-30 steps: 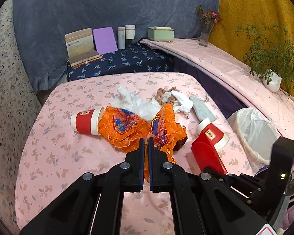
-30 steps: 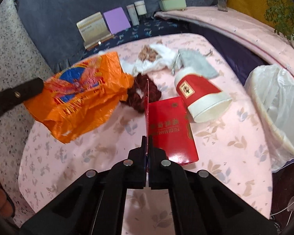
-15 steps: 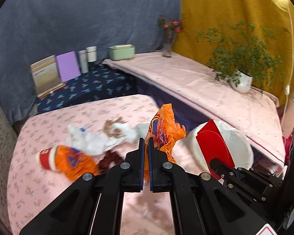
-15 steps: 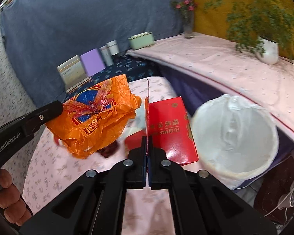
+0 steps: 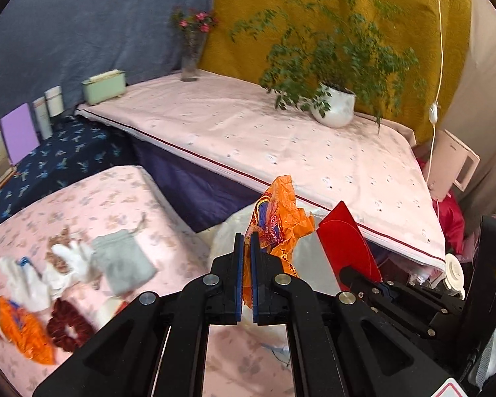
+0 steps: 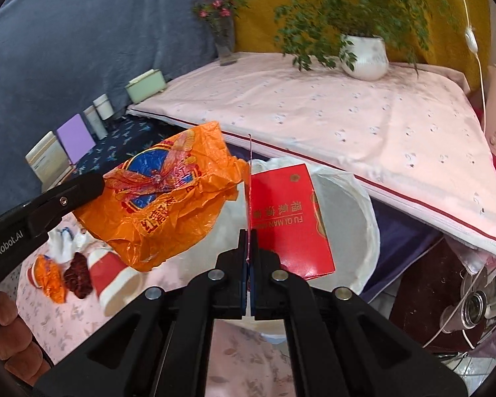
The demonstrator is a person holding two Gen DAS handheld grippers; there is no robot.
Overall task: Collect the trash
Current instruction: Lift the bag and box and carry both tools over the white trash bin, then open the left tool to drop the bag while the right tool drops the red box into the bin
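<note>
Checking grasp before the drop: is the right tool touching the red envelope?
Touching. In the right wrist view the right tool has its jaws shut on the red envelope's thin edge, which hangs above the white-lined bin.

The white-lined bin (image 6: 357, 218) stands open-mouthed in the gap between the pink floral table (image 5: 122, 198) and the long pink-covered bench (image 5: 281, 139); nothing covers its opening except the orange bag (image 6: 168, 198) and red envelope (image 6: 287, 218) hanging over it, side by side and nearly touching. The bench edge runs close behind the bin, walling off that side. On the table, a grey pouch (image 5: 122, 261), white tissues (image 5: 33, 284), a dark red scrunchie (image 5: 67, 327) and a red cup (image 6: 112, 274) crowd the left part; the strip nearest the bin lies bare
</note>
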